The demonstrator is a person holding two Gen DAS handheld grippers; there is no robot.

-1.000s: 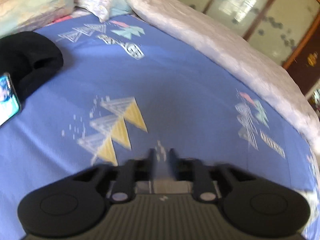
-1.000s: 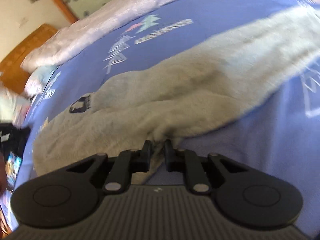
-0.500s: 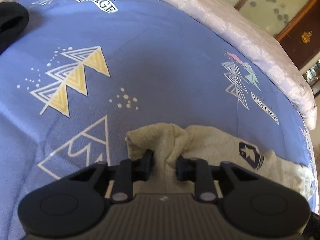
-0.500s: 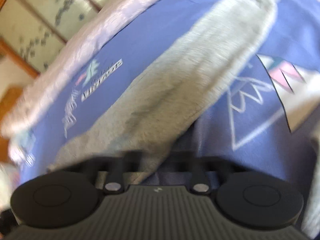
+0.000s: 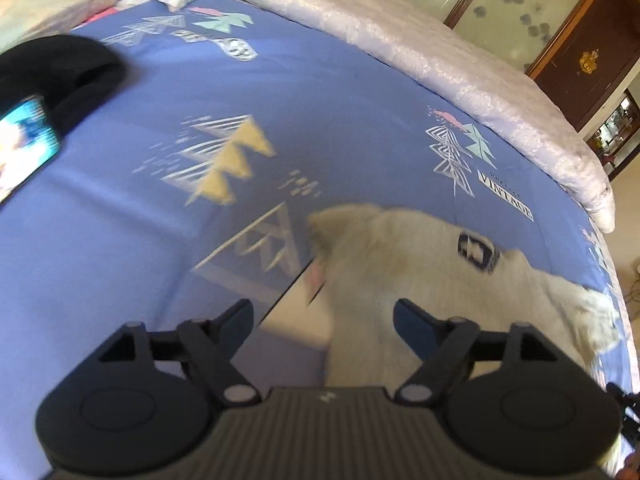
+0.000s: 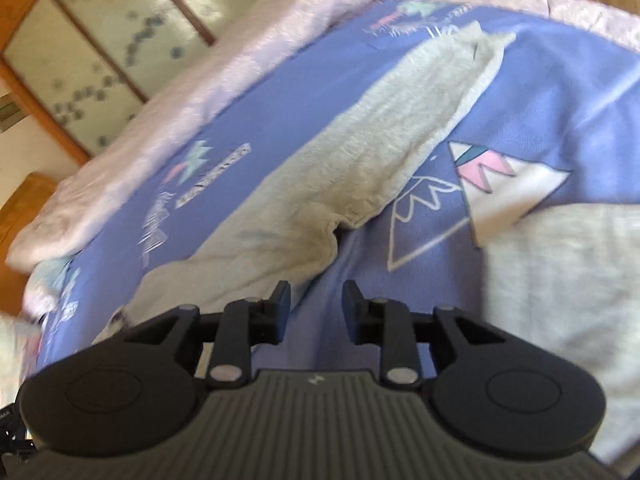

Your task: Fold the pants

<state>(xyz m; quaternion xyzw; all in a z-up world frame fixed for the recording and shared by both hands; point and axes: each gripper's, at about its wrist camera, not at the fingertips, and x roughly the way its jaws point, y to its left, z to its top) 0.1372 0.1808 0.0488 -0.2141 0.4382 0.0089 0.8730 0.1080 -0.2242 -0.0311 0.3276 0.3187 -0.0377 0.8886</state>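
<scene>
Since the beige pants [image 6: 360, 148] lie stretched lengthwise across the blue bedspread [image 5: 320, 92] with nothing pinched, the doubled legs could slide apart if dragged unevenly. Both tongs are opening: the left gripper [image 5: 323, 320] is spread wide over the waist end, the right gripper [image 6: 316, 300] narrowly beside the crotch. The far hems are shown only in the right view; a phone [image 5: 22, 140] and dark garment [image 5: 60, 72], only in the left.

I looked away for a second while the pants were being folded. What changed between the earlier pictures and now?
Both grippers let go. The left hand-held gripper, which pinched the waist end of the pants, is opening, and the cloth lies free on the bedsheet. The right hand-held gripper, earlier shut on the pants' edge, is opening too, with only sheet between its fingers. The black garment and phone stayed put.
</scene>
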